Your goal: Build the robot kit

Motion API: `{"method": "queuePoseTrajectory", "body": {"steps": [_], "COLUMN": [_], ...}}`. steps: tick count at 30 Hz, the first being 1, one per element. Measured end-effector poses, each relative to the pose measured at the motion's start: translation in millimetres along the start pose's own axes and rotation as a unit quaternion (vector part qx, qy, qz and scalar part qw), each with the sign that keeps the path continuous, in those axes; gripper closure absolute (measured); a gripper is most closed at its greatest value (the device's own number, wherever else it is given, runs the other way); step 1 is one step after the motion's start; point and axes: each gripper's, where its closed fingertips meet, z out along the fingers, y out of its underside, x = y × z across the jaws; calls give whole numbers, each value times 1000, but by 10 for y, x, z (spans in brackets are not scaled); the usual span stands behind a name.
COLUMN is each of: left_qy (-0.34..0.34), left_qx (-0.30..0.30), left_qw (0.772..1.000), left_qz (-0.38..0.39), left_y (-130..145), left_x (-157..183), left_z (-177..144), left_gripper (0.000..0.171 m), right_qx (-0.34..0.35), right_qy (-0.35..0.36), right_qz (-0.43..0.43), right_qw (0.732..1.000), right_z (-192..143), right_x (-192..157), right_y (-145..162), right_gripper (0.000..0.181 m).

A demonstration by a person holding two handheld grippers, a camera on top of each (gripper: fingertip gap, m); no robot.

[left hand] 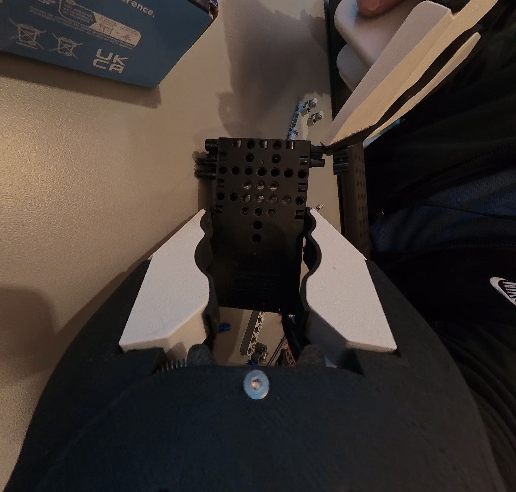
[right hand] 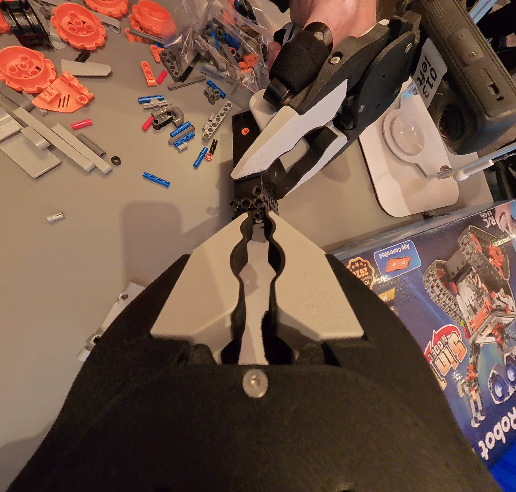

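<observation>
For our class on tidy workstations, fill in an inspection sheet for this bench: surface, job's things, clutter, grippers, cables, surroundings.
Surface: grey table, crowded at the far left.
Job's things: black perforated block with black pins at its end.
Clutter: orange wheels, open bag of parts, blue pins, grey beams.
Grippers: left hand-held gripper shut on the block's sides; right hand-held gripper shut on a pin at the block's end.
Cables: nothing seen.
Surroundings: blue kit box, white magnifier base, a person's hand.

Blue box [left hand: 83, 26] — cut off by frame edge.
</observation>
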Motion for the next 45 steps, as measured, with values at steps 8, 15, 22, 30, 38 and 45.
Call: {"method": "queuePoseTrajectory", "body": {"steps": [8, 15, 22, 30, 38, 45], "left_qy": [-2, 1, 0, -2, -2, -1], "left_qx": [1, -2, -1, -2, 0, 1], "left_qw": [1000, 1000, 1000, 1000, 1000, 1000], "left_qz": [-2, -2, 0, 2, 3, 2], "left_y": [0, 0, 0, 0, 0, -3], "left_x": [-1, -1, 0, -1, 2, 3], "left_z": [1, -2, 0, 8, 7, 5], "left_gripper": [107, 108, 107, 107, 107, 107], "right_qx": [-26, -75, -112, -148, -145, -120], "right_qy": [-5, -55, -85, -57, -55, -65], "right_qz": [-30, -81, -124, -168, -160, -115], "right_qw": [999, 992, 982, 973, 975, 984], "right_z": [5, 4, 15, 48, 49, -54], "right_x": [-5, -14, -15, -5, -4, -61], "right_y": [2, 23, 31, 94, 86, 26], "right_gripper": [176, 176, 176, 174, 175, 171]}}
